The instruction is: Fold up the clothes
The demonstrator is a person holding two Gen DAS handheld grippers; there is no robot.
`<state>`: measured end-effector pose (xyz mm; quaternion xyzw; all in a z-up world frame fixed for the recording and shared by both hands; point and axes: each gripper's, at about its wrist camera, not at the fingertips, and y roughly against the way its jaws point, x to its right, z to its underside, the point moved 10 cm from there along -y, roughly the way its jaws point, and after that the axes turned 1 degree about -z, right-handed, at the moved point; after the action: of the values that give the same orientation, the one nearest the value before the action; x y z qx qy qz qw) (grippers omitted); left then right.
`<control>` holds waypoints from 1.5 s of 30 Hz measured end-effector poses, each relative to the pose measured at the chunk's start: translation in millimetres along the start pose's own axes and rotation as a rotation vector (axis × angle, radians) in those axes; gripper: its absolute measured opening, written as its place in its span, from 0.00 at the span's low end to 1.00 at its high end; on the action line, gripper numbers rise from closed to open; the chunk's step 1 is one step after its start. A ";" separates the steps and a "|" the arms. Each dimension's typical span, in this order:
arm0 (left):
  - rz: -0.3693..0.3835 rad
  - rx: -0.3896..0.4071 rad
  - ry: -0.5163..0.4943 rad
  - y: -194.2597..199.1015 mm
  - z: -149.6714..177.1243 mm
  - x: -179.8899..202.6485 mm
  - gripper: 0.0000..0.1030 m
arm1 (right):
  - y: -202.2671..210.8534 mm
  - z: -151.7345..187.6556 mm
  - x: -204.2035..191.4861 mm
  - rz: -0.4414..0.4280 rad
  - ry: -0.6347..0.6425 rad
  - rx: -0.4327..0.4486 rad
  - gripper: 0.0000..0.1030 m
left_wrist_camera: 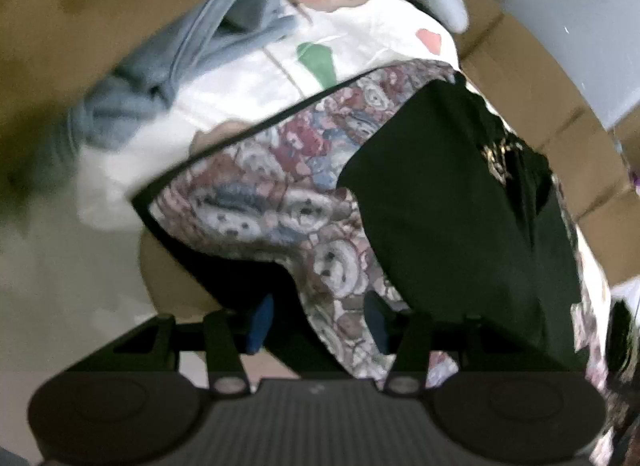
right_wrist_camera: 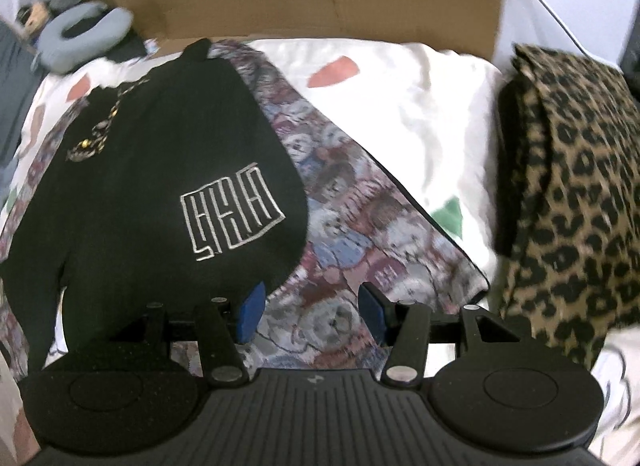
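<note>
Black garment [right_wrist_camera: 152, 169] bears unreadable silver maze-like lettering [right_wrist_camera: 234, 209]; both tools, left [left_wrist_camera: 318, 322] and right [right_wrist_camera: 312, 316], spread, empty.

A white bedsheet [right_wrist_camera: 404, 105] printed with red and green shapes covers the surface. A teddy-bear patterned cloth [right_wrist_camera: 352, 225] lies spread directly on it. A folded leopard-print garment [right_wrist_camera: 576, 201] rests on the sheet to the right, and a grey neck pillow [right_wrist_camera: 86, 31] lies at the far left.

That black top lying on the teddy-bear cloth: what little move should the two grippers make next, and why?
Probably close onto the black top's near hem. Both the left gripper and right gripper stand open, holding nothing, and the top lies unfolded on the teddy-bear cloth.
</note>
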<state>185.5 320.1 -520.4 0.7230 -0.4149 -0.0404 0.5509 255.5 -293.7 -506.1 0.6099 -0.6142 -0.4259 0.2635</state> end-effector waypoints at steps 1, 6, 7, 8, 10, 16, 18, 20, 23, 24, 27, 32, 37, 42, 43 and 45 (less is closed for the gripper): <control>0.010 0.010 0.027 -2.0 0.5 -0.9 0.41 | 0.0 2.6 3.5 0.000 -0.022 -0.001 0.57; 0.031 0.018 0.131 -2.8 4.5 -8.8 0.01 | -1.3 20.3 20.1 -0.013 -0.142 -0.021 0.57; 0.026 0.020 0.126 -0.7 5.3 -10.1 0.00 | -1.3 23.7 22.2 -0.015 -0.155 -0.025 0.57; 0.013 0.019 0.116 1.8 6.1 -11.8 0.00 | -1.1 27.0 24.5 -0.017 -0.170 -0.028 0.57; -0.005 0.015 0.117 5.8 8.9 -17.1 0.00 | -0.5 32.5 29.3 -0.021 -0.205 -0.031 0.57; 0.011 0.009 0.152 12.2 20.5 -21.6 0.02 | -2.1 40.1 31.4 -0.035 -0.250 -0.039 0.57; 0.061 -0.013 0.189 9.5 27.4 -16.0 0.17 | -2.8 42.3 31.7 -0.040 -0.263 -0.041 0.57; 0.105 -0.026 0.207 7.0 34.3 -8.6 0.27 | -3.5 44.5 31.9 -0.045 -0.276 -0.044 0.57; 0.136 -0.047 0.216 1.8 43.7 1.5 0.29 | -4.5 47.8 32.2 -0.052 -0.295 -0.048 0.57; 0.149 -0.055 0.225 0.1 46.7 4.5 0.30 | -4.8 48.9 32.3 -0.054 -0.301 -0.049 0.57; 0.180 -0.074 0.234 -3.0 53.6 13.5 0.35 | -5.3 51.3 32.2 -0.061 -0.315 -0.051 0.57; 0.228 -0.115 0.249 -3.3 62.4 26.1 0.36 | -4.8 53.1 31.8 -0.070 -0.334 -0.047 0.57; 0.295 -0.194 0.239 -4.4 80.9 47.3 0.34 | -4.2 52.9 31.2 -0.079 -0.348 -0.041 0.57; 0.341 -0.255 0.247 -6.7 102.3 63.9 0.34 | -4.9 52.4 31.0 -0.084 -0.351 -0.038 0.57; 0.345 -0.259 0.253 -7.8 104.4 65.6 0.34 | -5.2 52.7 31.0 -0.085 -0.353 -0.038 0.57; 0.354 -0.262 0.271 -11.7 107.0 67.7 0.34 | -5.8 53.7 30.9 -0.086 -0.355 -0.040 0.57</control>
<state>181.0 195.4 -544.8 0.5601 -0.4487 0.1004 0.6891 209.6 -312.4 -543.8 0.5454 -0.6158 -0.5498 0.1448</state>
